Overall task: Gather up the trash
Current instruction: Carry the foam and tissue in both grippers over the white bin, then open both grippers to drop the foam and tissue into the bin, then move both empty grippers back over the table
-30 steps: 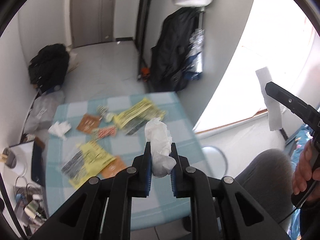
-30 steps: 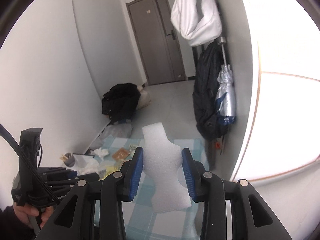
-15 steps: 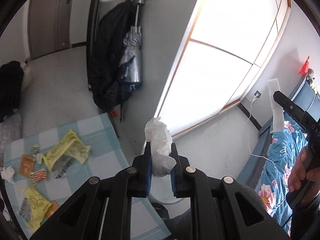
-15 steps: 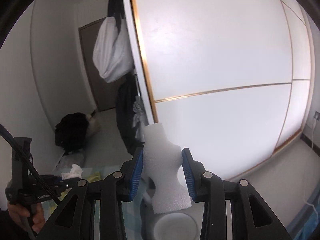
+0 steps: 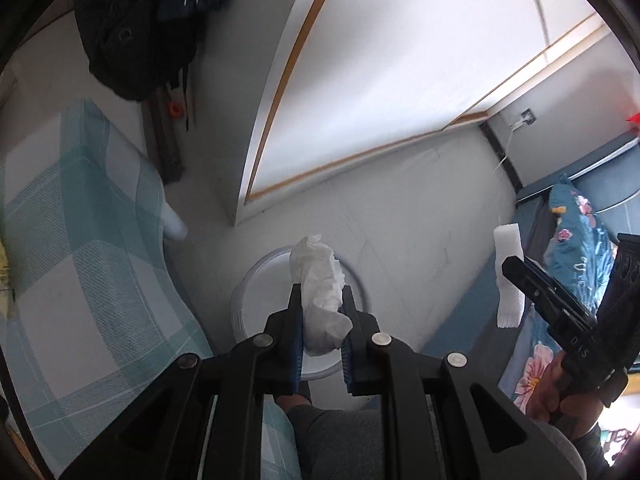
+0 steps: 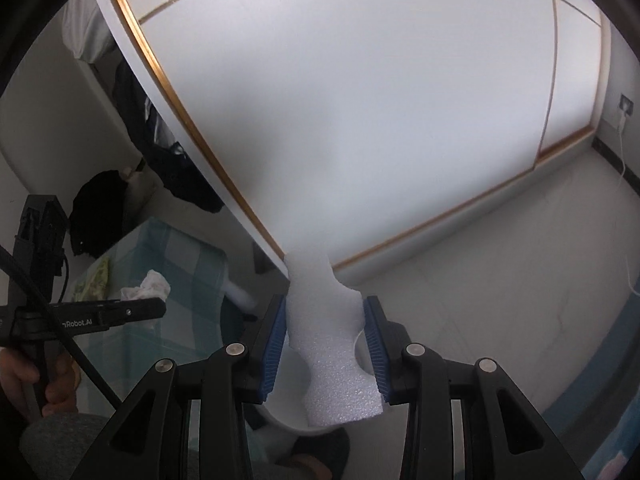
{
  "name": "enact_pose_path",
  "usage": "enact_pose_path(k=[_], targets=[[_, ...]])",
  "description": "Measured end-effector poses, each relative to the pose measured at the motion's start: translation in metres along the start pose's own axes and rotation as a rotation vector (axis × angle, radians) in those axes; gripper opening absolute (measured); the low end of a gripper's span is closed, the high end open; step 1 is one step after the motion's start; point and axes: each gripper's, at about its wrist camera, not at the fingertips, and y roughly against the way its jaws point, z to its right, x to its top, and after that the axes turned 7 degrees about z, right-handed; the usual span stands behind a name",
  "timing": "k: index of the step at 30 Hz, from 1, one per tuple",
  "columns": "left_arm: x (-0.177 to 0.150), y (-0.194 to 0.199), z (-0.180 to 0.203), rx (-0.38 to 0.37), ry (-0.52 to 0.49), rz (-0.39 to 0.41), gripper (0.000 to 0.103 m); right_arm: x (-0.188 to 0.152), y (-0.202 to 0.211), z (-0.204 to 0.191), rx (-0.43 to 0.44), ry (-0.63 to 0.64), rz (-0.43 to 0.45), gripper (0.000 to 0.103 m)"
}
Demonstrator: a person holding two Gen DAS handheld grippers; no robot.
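Left gripper (image 5: 320, 320) fingers pinching tissue (image 5: 320, 300) above white bin (image 5: 256, 304); right gripper (image 6: 326, 340) fingers pinching foam piece (image 6: 332, 352).

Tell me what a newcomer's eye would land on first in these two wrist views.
First, the crumpled white tissue clamped in the left gripper, above the round white bin on the floor. Next, the white foam packing piece pinched in the right gripper, against the big white sliding door with gold trim. The table with the teal checked cloth stands left.
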Motion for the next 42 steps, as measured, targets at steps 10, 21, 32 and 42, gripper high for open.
enact_pose_path(k=[10, 21, 32, 42], targets=[[-0.009, -0.102, -0.007, 0.031, 0.048, -0.362, 0.011, -0.059, -0.122, 0.023, 0.096, -0.145, -0.270, 0.037], [-0.017, -0.145, -0.022, 0.052, 0.118, -0.531, 0.027, -0.103, -0.185, 0.020, 0.183, -0.282, -0.446, 0.041], [-0.006, -0.136, -0.012, 0.023, 0.134, -0.529, 0.070, -0.109, -0.163, 0.038, 0.140, -0.259, -0.420, 0.074], [0.012, -0.097, 0.016, 0.129, -0.031, -0.390, 0.070, -0.089, -0.135, 0.056, 0.090, -0.273, -0.338, 0.076]])
